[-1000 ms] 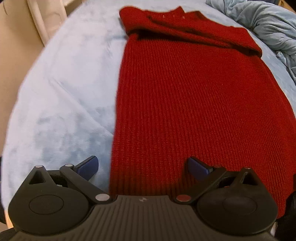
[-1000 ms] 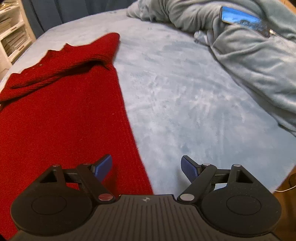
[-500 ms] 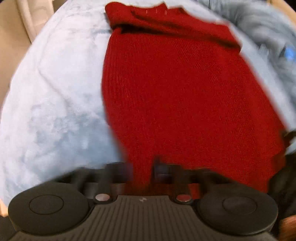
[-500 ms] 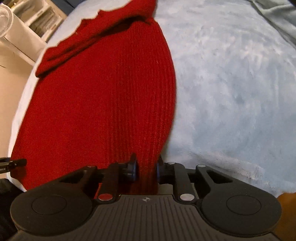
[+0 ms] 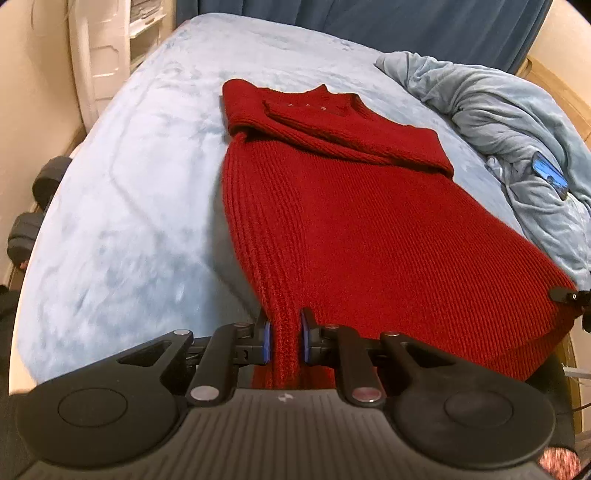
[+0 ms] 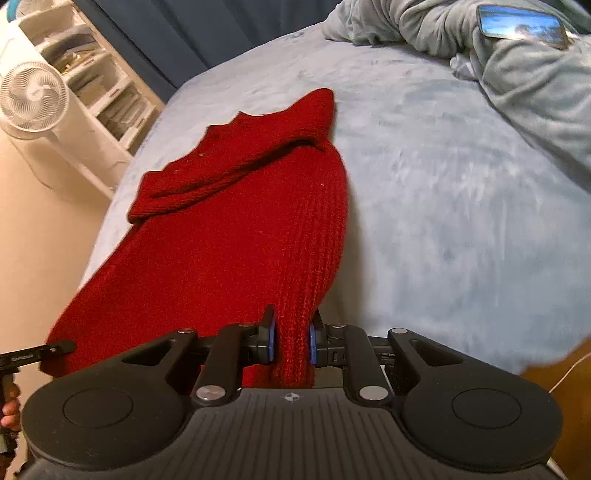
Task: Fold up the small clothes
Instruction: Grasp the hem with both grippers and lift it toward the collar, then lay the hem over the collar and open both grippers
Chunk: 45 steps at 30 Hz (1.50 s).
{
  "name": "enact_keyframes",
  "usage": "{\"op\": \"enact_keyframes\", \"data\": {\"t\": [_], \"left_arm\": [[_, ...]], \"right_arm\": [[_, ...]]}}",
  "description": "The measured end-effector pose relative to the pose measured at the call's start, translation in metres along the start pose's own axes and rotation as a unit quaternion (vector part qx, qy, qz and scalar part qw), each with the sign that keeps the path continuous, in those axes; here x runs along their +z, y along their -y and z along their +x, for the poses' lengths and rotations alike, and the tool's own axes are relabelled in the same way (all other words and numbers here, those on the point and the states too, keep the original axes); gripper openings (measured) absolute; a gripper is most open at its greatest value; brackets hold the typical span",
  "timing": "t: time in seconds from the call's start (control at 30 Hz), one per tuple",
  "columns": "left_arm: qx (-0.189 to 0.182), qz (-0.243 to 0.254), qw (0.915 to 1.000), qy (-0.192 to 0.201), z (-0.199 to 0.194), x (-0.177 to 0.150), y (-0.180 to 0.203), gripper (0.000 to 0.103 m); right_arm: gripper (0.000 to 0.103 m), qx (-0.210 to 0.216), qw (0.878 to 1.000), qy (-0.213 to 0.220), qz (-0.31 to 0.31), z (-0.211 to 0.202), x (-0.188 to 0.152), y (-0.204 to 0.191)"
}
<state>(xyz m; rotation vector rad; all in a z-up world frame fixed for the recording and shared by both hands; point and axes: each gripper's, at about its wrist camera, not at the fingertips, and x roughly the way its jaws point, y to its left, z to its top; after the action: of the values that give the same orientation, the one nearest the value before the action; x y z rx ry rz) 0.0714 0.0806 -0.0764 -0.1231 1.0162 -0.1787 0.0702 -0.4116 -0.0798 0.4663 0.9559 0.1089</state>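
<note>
Red ribbed knit sweater (image 5: 369, 229) lies lengthwise on the pale blue plush bed cover (image 5: 122, 206), collar end farthest from both cameras, sleeves folded across the chest just below the neckline. A row of small buttons shows at the collar.

Left gripper (image 5: 283, 339): blue-padded fingers (image 5: 265, 341) clenched on the hem at the sweater's left corner; a bunched ridge of knit stands between the pads. Right gripper (image 6: 291, 341): likewise clamped on the hem at the right corner, cloth pinched between its blue pads (image 6: 270, 341). The near edge of the garment is raised off the cover at both corners and the fabric runs taut from each grip toward the chest; how high it is lifted cannot be judged through the fisheye distortion.

Surroundings: crumpled grey-blue fleece blanket (image 6: 517, 70) at the far right of the bed, with a glossy dark phone (image 6: 522, 25) resting on top of it. White round fan (image 6: 33, 96) stands on the floor to the left, beside a white shelf unit (image 6: 96, 74). Dark blue curtain (image 5: 406, 26) hangs behind the bed.
</note>
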Motion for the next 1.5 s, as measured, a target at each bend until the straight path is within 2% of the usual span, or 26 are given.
{"op": "enact_keyframes", "data": {"t": [0.27,0.37,0.47,0.6,0.7,0.83,0.87,0.9,0.93,0.97,1.0,1.03,1.07,1.1,1.17,1.23,1.3,1.4,1.5], "left_arm": [[-0.008,-0.013,0.9993,-0.034,-0.033,-0.054,-0.009,0.016],[-0.005,-0.022,0.9989,-0.041,-0.028,-0.051,-0.012,0.016],[-0.01,-0.031,0.9985,-0.045,-0.026,-0.034,-0.012,0.016],[-0.029,-0.042,0.9982,-0.033,-0.028,0.015,-0.008,0.016],[-0.035,-0.035,0.9988,-0.006,-0.02,0.08,-0.008,0.015],[-0.004,-0.035,0.999,0.027,0.031,0.19,-0.016,0.01],[0.004,-0.048,0.998,0.042,0.05,0.22,-0.022,0.013],[0.007,-0.069,0.9964,0.049,0.07,0.249,-0.03,0.015],[0.01,-0.108,0.993,0.047,0.093,0.277,-0.043,0.021],[0.025,-0.146,0.9879,0.046,0.108,0.294,-0.053,0.034],[0.061,-0.179,0.9801,0.059,0.117,0.305,-0.062,0.048],[0.091,-0.193,0.9737,0.08,0.121,0.312,-0.067,0.075],[0.106,-0.194,0.97,0.102,0.123,0.313,-0.07,0.092],[0.11,-0.187,0.9696,0.113,0.124,0.31,-0.072,0.094],[0.108,-0.154,0.9765,0.105,0.136,0.302,-0.073,0.095],[0.108,-0.128,0.9823,0.084,0.152,0.29,-0.071,0.095],[0.109,-0.1,0.9863,0.073,0.166,0.281,-0.065,0.095],[0.12,-0.044,0.9902,0.056,0.186,0.275,-0.044,0.095],[0.146,0.023,0.9876,0.053,0.206,0.273,-0.018,0.095]], "right_arm": [[0.017,0.018,0.999,-0.032,0.036,-0.042,-0.063,0.013],[0.017,0.016,0.997,-0.044,0.065,-0.041,-0.067,0.021],[0.017,0.022,0.996,-0.053,0.069,-0.037,-0.053,0.016],[0.017,0.042,0.996,-0.051,0.059,-0.032,-0.003,0.006],[0.017,0.049,0.997,-0.027,0.056,-0.024,0.062,0.002],[0.017,0.037,0.998,0.001,0.049,0.02,0.17,-0.013],[0.019,0.029,0.998,0.005,0.063,0.038,0.196,-0.014],[0.024,0.019,0.996,0.012,0.082,0.06,0.221,-0.013],[0.03,0.006,0.995,0.022,0.099,0.082,0.242,-0.01],[0.049,-0.011,0.993,0.033,0.111,0.101,0.257,-0.006],[0.064,-0.032,0.991,0.044,0.124,0.118,0.268,-0.005],[0.067,-0.049,0.988,0.056,0.136,0.129,0.273,0.001],[0.068,-0.053,0.986,0.065,0.144,0.136,0.271,0.006],[0.068,-0.047,0.985,0.072,0.151,0.141,0.263,0.013],[0.068,-0.022,0.986,0.074,0.15,0.15,0.236,0.023],[0.068,-0.035,0.989,0.074,0.123,0.161,0.217,0.03],[0.068,-0.069,0.989,0.08,0.104,0.173,0.202,0.036],[0.068,-0.068,0.985,0.08,0.134,0.19,0.196,0.044],[0.068,-0.068,0.986,0.086,0.122,0.203,0.198,0.036]]}}
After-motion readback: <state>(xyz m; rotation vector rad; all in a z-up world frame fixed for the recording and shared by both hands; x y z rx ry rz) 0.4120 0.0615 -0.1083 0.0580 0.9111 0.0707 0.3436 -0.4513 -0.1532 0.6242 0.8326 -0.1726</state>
